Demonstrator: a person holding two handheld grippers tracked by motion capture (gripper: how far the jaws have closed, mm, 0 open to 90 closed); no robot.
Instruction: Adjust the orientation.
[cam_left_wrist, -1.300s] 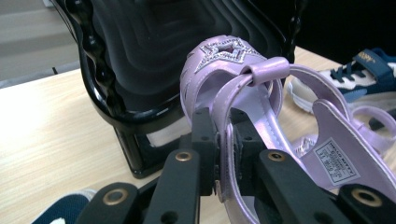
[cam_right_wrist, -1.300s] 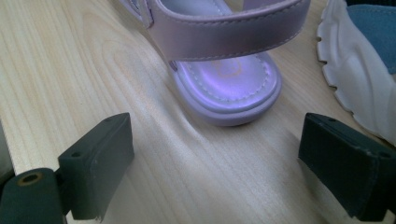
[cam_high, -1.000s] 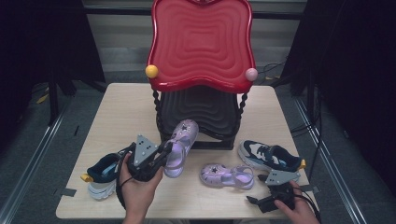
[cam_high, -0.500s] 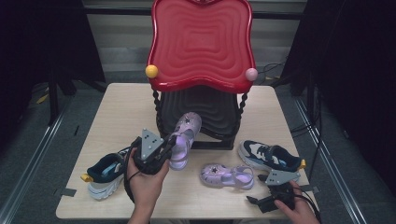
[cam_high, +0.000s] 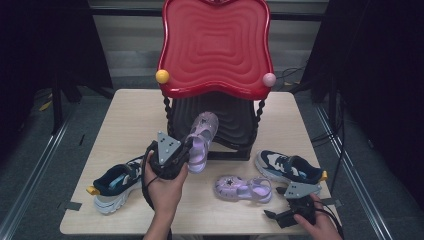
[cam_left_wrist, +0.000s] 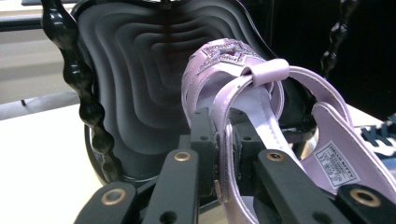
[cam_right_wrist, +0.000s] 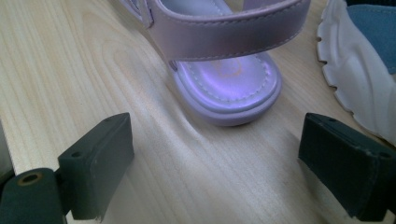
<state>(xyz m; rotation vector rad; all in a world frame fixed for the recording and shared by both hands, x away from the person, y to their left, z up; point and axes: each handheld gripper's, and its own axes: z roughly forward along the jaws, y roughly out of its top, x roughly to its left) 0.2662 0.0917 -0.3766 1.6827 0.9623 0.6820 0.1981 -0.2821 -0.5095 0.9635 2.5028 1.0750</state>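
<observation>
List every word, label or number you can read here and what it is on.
"HELLO KITTY": top line of the white label inside the purple sandal held in the left tongs.
The label's smaller lines: too small to read.
Nothing else carries readable text.

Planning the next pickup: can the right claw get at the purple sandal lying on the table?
Probably yes: the right claw stands open, the sandal just ahead, bare table between them.

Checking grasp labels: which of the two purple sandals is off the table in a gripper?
The sandal by the black lower shelf, clamped by the left gripper; the other sandal lies flat on the table.
</observation>
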